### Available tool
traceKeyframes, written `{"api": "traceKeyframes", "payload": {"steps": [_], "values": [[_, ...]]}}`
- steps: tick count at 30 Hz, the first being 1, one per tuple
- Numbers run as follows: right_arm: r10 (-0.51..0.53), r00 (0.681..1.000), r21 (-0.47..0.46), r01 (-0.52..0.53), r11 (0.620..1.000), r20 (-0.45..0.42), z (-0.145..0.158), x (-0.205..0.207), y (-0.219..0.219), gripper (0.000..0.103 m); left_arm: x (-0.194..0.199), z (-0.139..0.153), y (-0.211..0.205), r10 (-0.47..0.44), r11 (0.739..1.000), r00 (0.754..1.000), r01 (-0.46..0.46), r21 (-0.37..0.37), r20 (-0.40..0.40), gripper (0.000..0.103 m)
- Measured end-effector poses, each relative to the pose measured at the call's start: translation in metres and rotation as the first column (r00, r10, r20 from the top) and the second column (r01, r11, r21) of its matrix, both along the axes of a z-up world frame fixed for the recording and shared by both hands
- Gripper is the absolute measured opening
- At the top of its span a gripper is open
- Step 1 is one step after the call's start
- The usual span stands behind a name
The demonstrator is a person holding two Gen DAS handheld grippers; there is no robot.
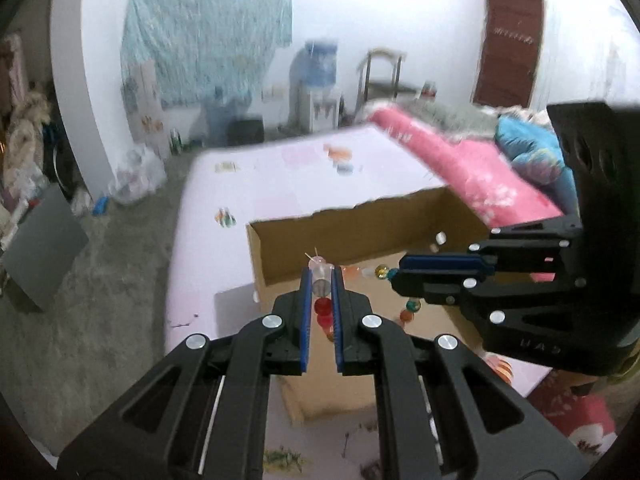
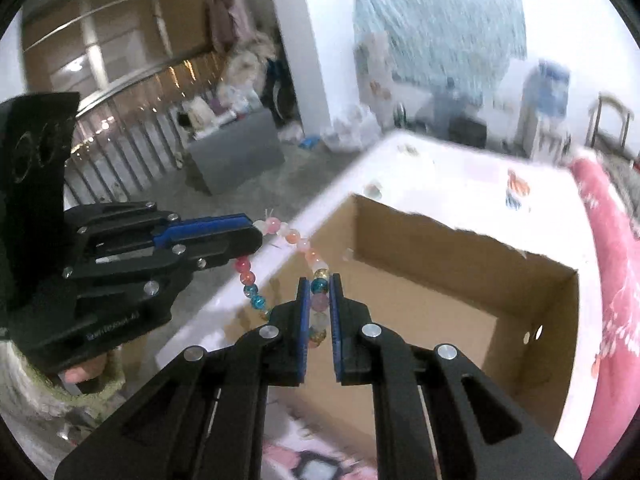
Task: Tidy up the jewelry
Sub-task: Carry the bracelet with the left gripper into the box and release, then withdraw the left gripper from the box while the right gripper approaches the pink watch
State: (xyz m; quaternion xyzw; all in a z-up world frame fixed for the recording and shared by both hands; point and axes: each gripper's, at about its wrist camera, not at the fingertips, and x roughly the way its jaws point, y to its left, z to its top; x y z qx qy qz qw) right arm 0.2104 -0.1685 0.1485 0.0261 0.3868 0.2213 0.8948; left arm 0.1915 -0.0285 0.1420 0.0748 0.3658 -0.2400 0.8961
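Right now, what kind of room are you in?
Probably a bedroom in someone's home. There is a bed with a pink quilt bunched at one side, a water cooler by the wall, and clothes hanging in the corner.

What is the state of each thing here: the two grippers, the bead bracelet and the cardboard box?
Left gripper: shut on the bead bracelet.
Right gripper: shut on the bead bracelet, at another part of the strand.
Bead bracelet: lifted, hanging between both grippers, above the near edge of the box.
Cardboard box: open at the top, standing on the bed; its visible floor is bare.
Bed: covered with a pale sheet.
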Motion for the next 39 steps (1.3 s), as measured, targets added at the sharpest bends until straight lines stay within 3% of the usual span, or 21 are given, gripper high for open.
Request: {"api": "traceKeyframes", "payload": {"steps": [3, 6, 11, 14, 20, 22, 25, 29, 31, 34, 39], "values": [[-0.002, 0.986, 0.016, 0.004, 1.000, -0.169, -0.028, 0.052, -0.013, 0.010, 0.044, -0.026, -0.017, 0.015, 0.999, 0.994, -0.010, 0.048, -0.104, 0.008], [-0.008, 0.961, 0.009, 0.011, 1.000, -0.276, -0.053, 0.088, -0.021, 0.010, 0.079, -0.054, -0.030, 0.046, 0.994, 0.981, -0.026, 0.110, -0.190, 0.008], [-0.046, 0.943, -0.061, 0.027, 0.998, -0.329, -0.080, 0.120, -0.024, 0.011, 0.108, -0.084, -0.039, 0.109, 0.976, 0.961, -0.055, 0.212, -0.254, 0.009], [-0.070, 0.951, -0.063, 0.054, 0.997, -0.301, -0.079, 0.119, -0.033, 0.011, 0.103, -0.080, -0.037, 0.108, 0.978, 0.964, -0.059, 0.200, -0.242, 0.015], [-0.106, 0.978, -0.053, 0.098, 0.994, -0.179, -0.048, 0.079, -0.050, 0.013, 0.072, -0.050, -0.023, 0.101, 0.986, 0.980, -0.076, 0.148, -0.173, 0.026], [-0.126, 0.984, -0.041, 0.122, 0.992, -0.125, -0.034, 0.059, -0.056, 0.029, 0.055, -0.037, -0.011, 0.106, 0.990, 0.984, -0.090, 0.112, -0.144, 0.038], [-0.156, 0.988, -0.029, 0.155, 0.987, -0.008, -0.009, 0.017, -0.067, 0.044, 0.021, -0.016, 0.010, 0.118, 0.991, 0.990, -0.113, 0.064, -0.072, 0.054], [-0.193, 0.966, -0.065, 0.207, 0.976, 0.174, 0.019, -0.056, -0.067, 0.069, -0.032, -0.004, 0.041, 0.137, 0.990, 0.990, -0.136, 0.024, -0.018, 0.071], [-0.198, 0.953, -0.079, 0.221, 0.972, 0.231, 0.020, -0.089, -0.065, 0.085, -0.054, -0.009, 0.051, 0.144, 0.989, 0.989, -0.144, 0.019, -0.023, 0.079], [-0.240, 0.942, -0.083, 0.265, 0.961, 0.233, 0.001, -0.127, -0.061, 0.096, -0.078, -0.035, 0.062, 0.175, 0.983, 0.983, -0.173, 0.054, -0.048, 0.084], [-0.332, 0.934, -0.146, 0.349, 0.925, 0.130, -0.057, -0.160, -0.049, 0.096, -0.085, -0.105, 0.063, 0.251, 0.958, 0.956, -0.224, 0.177, -0.151, 0.084]]}}
